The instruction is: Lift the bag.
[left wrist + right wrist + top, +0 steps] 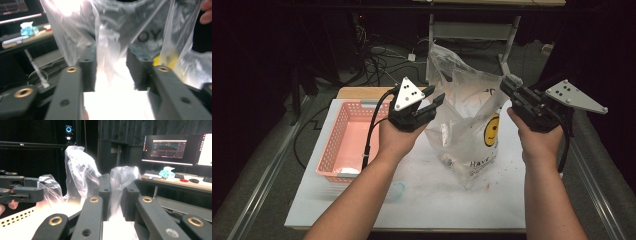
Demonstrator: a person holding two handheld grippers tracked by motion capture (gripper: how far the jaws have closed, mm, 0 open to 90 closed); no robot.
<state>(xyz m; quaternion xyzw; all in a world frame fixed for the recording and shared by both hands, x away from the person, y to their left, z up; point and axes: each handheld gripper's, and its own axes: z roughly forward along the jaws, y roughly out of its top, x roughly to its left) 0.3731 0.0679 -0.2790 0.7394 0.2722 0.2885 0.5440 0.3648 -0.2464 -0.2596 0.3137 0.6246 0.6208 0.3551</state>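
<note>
A clear plastic bag (pixel 467 125) with a yellow smiley face and black lettering stands upright in the middle of the white table (pixel 437 205). My left gripper (pixel 436 95) is at the bag's upper left edge. In the left gripper view its jaws stand apart, with loose bag film (pixel 112 30) hanging in the wide gap and not pinched; this gripper (pixel 111 53) is open. My right gripper (pixel 508 85) is at the bag's upper right edge. In the right gripper view a bunched strip of bag film (pixel 117 180) fills the narrow gap between its pads.
A pink perforated basket (pixel 344 140) sits on the table's left part, beside my left forearm. A small clear round item (pixel 398 191) lies near the front of the table. Cables trail on the floor behind. A desk with monitors (pixel 170 150) stands off to the side.
</note>
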